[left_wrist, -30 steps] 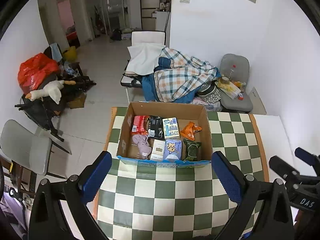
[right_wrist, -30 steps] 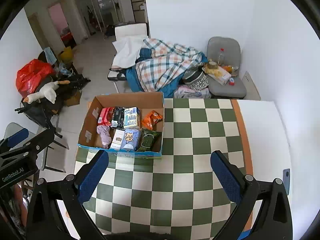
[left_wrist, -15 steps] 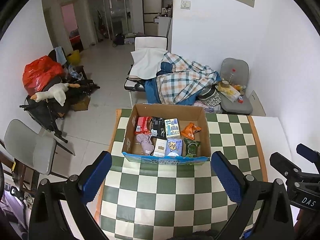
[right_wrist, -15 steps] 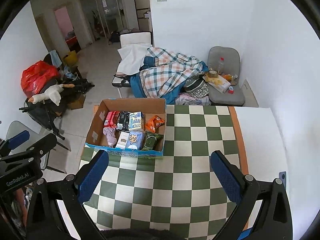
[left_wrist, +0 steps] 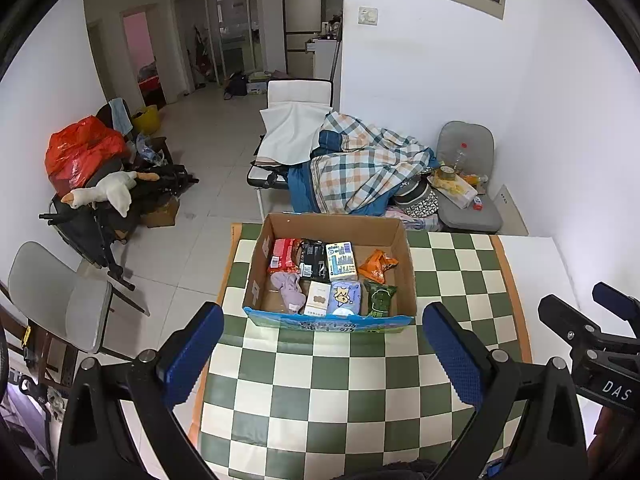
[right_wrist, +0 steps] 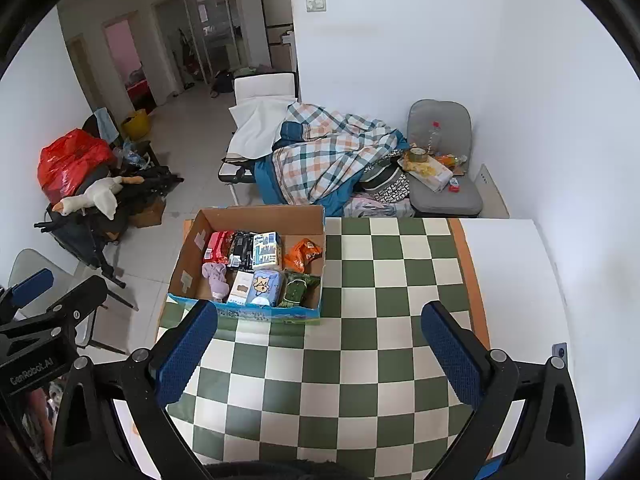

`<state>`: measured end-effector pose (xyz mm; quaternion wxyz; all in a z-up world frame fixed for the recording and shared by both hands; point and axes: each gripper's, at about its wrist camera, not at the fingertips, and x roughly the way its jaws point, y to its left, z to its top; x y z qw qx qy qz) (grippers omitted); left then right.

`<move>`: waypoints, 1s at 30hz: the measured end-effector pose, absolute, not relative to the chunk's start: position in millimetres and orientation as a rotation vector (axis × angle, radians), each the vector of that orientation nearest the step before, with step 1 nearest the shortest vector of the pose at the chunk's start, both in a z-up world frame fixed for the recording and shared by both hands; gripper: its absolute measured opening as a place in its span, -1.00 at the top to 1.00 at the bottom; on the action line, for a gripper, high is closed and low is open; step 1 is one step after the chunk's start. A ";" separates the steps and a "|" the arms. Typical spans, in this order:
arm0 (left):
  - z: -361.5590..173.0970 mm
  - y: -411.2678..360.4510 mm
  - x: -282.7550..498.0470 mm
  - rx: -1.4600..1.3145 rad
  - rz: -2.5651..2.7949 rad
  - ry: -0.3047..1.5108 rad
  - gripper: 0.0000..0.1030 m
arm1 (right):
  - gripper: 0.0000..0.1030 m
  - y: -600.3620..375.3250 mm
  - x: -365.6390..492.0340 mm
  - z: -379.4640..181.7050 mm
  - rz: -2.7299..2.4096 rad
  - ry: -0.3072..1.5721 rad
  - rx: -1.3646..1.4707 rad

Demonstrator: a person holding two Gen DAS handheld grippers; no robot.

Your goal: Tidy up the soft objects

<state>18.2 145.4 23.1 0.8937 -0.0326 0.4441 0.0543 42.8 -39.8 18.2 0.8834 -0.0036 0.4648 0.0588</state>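
Observation:
An open cardboard box (left_wrist: 406, 276) (right_wrist: 188, 256) stands on the green and white checkered table (left_wrist: 340, 384) (right_wrist: 360, 344). It holds several soft packs: a red pack (left_wrist: 282, 255), a black pack (left_wrist: 314, 259), a blue and white pack (left_wrist: 341, 262), an orange bag (left_wrist: 378, 264), a green pack (left_wrist: 378, 300), a light blue pack (left_wrist: 344, 298) and a purple cloth (left_wrist: 288, 286). My left gripper (left_wrist: 324, 350) is open and empty, well back from the box. My right gripper (right_wrist: 318, 350) is open and empty, right of the box.
The table's left edge drops to the tiled floor. A grey chair (left_wrist: 60, 300) stands at the left. A cot with a plaid blanket (left_wrist: 360, 172) and a grey chair with clutter (left_wrist: 468, 188) stand behind the table. A white wall (left_wrist: 560, 160) bounds the right.
Both grippers have pulled back and up from the box, so it looks smaller and farther. Both stay open and empty.

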 end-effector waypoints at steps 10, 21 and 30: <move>24.2 146.0 17.7 -0.072 0.108 0.923 -0.98 | -1.00 -40.8 44.2 22.7 0.109 0.954 -0.009; 25.1 145.9 17.4 -0.083 0.104 0.926 -0.98 | -1.00 -40.4 42.4 23.5 0.094 0.945 -0.024; 24.5 146.5 16.3 -0.082 0.104 0.925 -0.98 | -1.00 -38.1 40.1 26.8 0.085 0.933 -0.027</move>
